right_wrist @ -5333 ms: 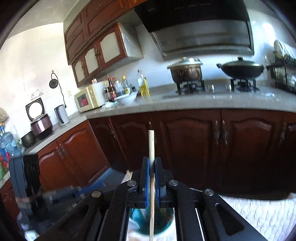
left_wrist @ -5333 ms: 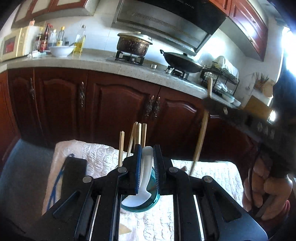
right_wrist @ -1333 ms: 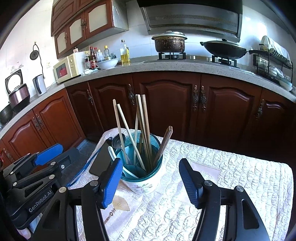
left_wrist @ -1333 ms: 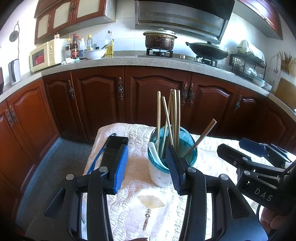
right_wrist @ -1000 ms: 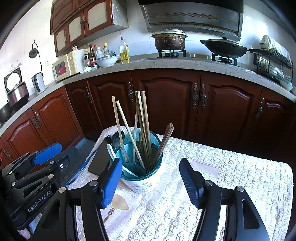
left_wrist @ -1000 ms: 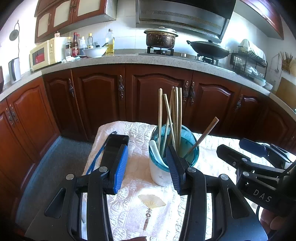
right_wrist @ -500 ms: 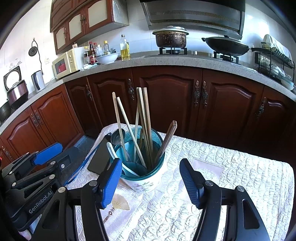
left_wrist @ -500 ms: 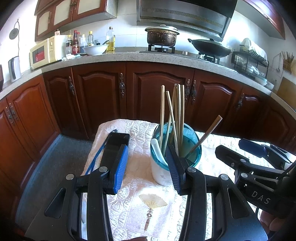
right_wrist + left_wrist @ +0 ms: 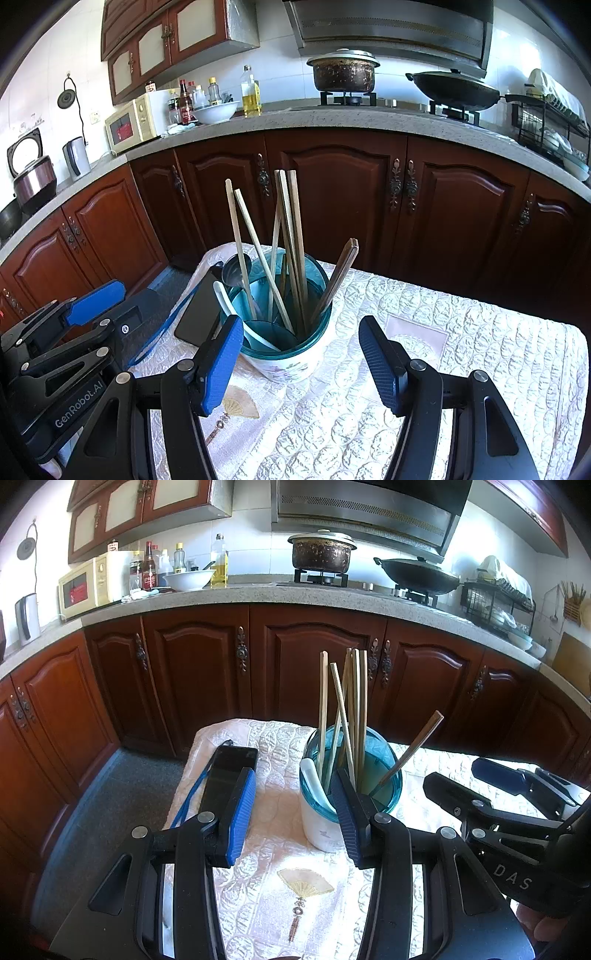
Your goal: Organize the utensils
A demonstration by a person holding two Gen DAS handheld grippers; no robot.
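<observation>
A white utensil holder with a teal rim (image 9: 317,830) (image 9: 291,363) stands on the white quilted tablecloth (image 9: 280,746) (image 9: 461,332). It holds several wooden chopsticks (image 9: 354,709) (image 9: 291,236), a white spoon (image 9: 314,782) (image 9: 225,299) and a metal spoon (image 9: 236,271). My left gripper (image 9: 295,816) is open and empty, just in front of the holder; it also shows at the left of the right wrist view (image 9: 70,325). My right gripper (image 9: 301,358) is open and empty in front of the holder; it also shows at the right of the left wrist view (image 9: 491,786).
A black phone with a blue strap (image 9: 229,775) (image 9: 201,310) lies on the cloth left of the holder. Dark wooden cabinets (image 9: 314,672) and a stone counter with a pot (image 9: 321,552) and wok (image 9: 454,90) stand behind the table.
Five seconds ago the left gripper held the white spoon and the right held a chopstick over the holder. Both are now in the holder; both grippers are open and drawn back. Little motion over the last second.
</observation>
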